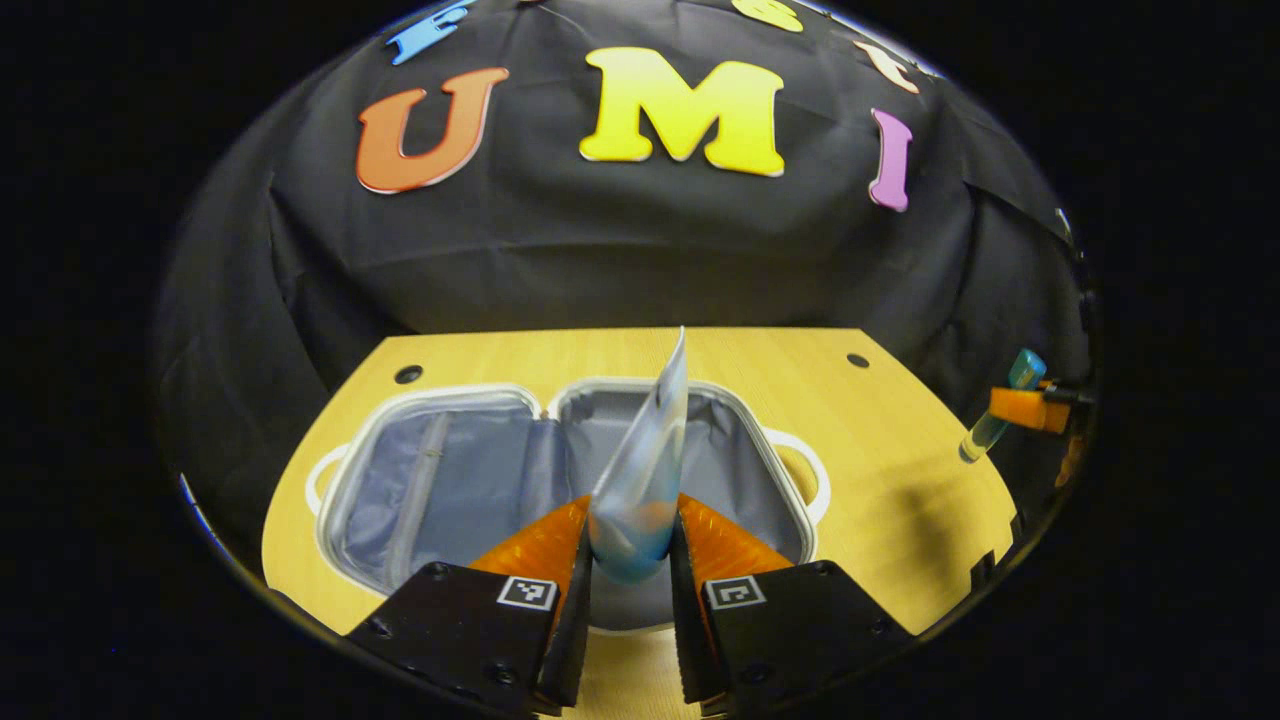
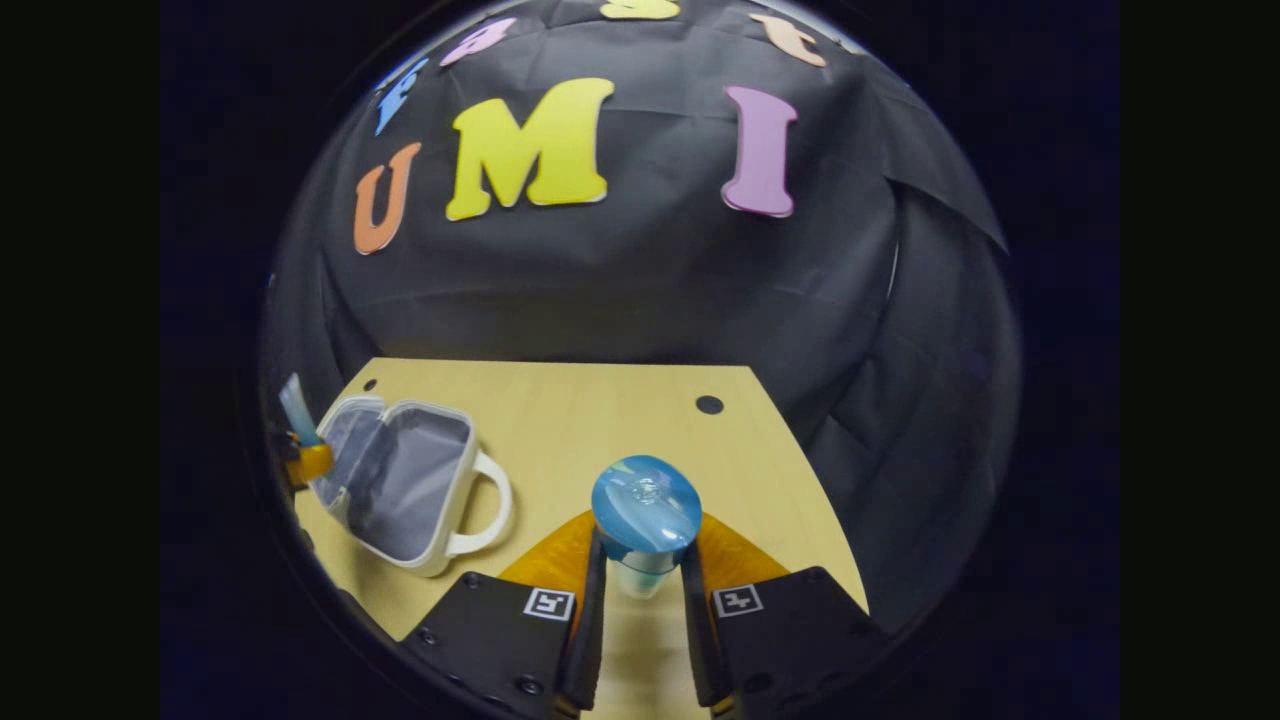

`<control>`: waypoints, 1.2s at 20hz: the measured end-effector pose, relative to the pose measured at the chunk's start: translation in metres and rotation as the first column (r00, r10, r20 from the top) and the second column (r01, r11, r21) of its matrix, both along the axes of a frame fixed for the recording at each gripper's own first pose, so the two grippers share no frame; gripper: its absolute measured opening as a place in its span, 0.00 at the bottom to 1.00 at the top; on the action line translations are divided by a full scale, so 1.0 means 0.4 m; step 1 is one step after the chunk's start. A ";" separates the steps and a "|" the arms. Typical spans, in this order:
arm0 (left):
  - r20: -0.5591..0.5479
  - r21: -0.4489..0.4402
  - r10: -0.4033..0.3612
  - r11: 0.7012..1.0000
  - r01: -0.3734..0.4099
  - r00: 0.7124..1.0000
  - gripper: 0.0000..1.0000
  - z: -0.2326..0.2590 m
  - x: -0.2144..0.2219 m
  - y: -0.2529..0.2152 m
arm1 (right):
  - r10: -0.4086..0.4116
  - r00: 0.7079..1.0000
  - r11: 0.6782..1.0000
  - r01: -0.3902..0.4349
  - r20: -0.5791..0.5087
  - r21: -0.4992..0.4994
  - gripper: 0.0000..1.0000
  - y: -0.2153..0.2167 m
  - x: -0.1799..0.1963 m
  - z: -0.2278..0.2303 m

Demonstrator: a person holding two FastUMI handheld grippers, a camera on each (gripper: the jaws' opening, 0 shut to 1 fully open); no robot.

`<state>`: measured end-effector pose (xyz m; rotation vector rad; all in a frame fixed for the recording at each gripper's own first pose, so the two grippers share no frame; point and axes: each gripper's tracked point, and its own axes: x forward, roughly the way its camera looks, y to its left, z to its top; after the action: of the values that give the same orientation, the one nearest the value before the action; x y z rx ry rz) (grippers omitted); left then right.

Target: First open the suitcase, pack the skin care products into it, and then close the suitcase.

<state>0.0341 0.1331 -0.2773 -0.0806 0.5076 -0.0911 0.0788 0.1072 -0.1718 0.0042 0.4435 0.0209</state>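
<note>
In the left gripper view, the left gripper (image 1: 632,545) was clenched on a flat pouch (image 1: 645,470), both fingers (image 1: 540,548) pressing its lower end at the bottom centre of the frame. The pouch stood on edge, thin and glossy, pale blue with a darker foot, its top leaning slightly right. It seemed held that way so its narrow edge could slide down into the suitcase (image 1: 470,480) lying open directly beyond it in the lower middle of the frame. The suitcase was a small rounded shell, light rim, soft grey fabric lining in both halves, a loop handle on each outer side, resting flat on the pale wooden table (image 1: 880,480).

In the right gripper view, the right gripper (image 2: 642,565) grasped a small bottle (image 2: 645,515) at bottom centre, the fingers (image 2: 592,590) pinching its clear body just under a rounded blue cap. Held upright and well apart from the suitcase (image 2: 405,480), which sat at the lower left of that frame, the bottle appeared to be waiting its turn. The same bottle (image 1: 1000,405) and holding gripper showed at the right edge of the left gripper view.
</note>
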 end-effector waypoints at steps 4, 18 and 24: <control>-0.083 -0.005 -0.041 0.999 0.041 0.996 0.40 -0.104 0.025 -0.040 | 0.070 0.998 0.998 -0.070 -0.002 0.000 0.33 0.108 -0.062 0.018; -0.307 -0.013 0.048 0.998 -0.055 0.951 0.40 -0.263 0.053 -0.032 | 0.110 0.991 0.993 -0.112 -0.081 -0.027 0.31 0.153 -0.049 -0.025; -0.376 -0.016 0.079 0.996 -0.091 0.923 0.40 -0.267 0.075 -0.031 | 0.126 0.987 0.992 -0.128 -0.096 -0.015 0.33 0.168 -0.021 -0.029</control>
<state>0.0643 0.1207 -0.3842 -0.1543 0.8855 0.0022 0.0705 0.1745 -0.1834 -0.0443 0.5383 0.1421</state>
